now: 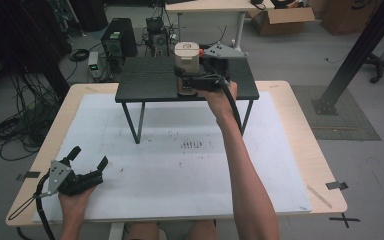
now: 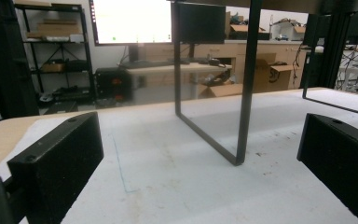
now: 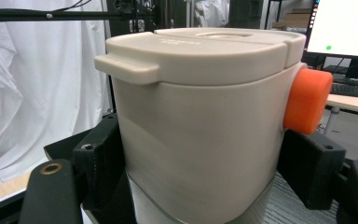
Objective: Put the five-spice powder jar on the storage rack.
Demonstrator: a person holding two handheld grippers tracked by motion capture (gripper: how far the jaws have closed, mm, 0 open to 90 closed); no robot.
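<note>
On the table (image 1: 290, 150): a white mat (image 1: 190, 165) covers most of the top, and a small black stand (image 1: 145, 80) sits at the far middle of it on thin legs.

Stand top: dark, flat and ribbed; it bears the beige container (image 1: 186, 65), which sits upright toward the right half of the top, well in from the near edge.

Container: rounded body, flat lid (image 3: 205, 46) with a tab jutting out, and an orange knob (image 3: 307, 100) on the side that faces my right jaw in the right gripper view.

Right gripper (image 1: 192, 80): I have my two jaws around the lower body of the container, one on each side and touching its wall, so I am gripping it; the knob sits just above one jaw.

Left gripper (image 1: 87, 162): resting low at the near left of the mat, jaws spread wide with nothing between them, well apart from the stand.

Step in hand, as I judge it: holding the container to lift or shift it.

Doing it well: keep the grip low and level so the body stays upright, raise straight up before moving sideways, and keep the jaw off the knob and the lid tab, since I cannot tell whether the lid is locked.

Risk: smooth curved wall; a tilted pull could let it slip.
</note>
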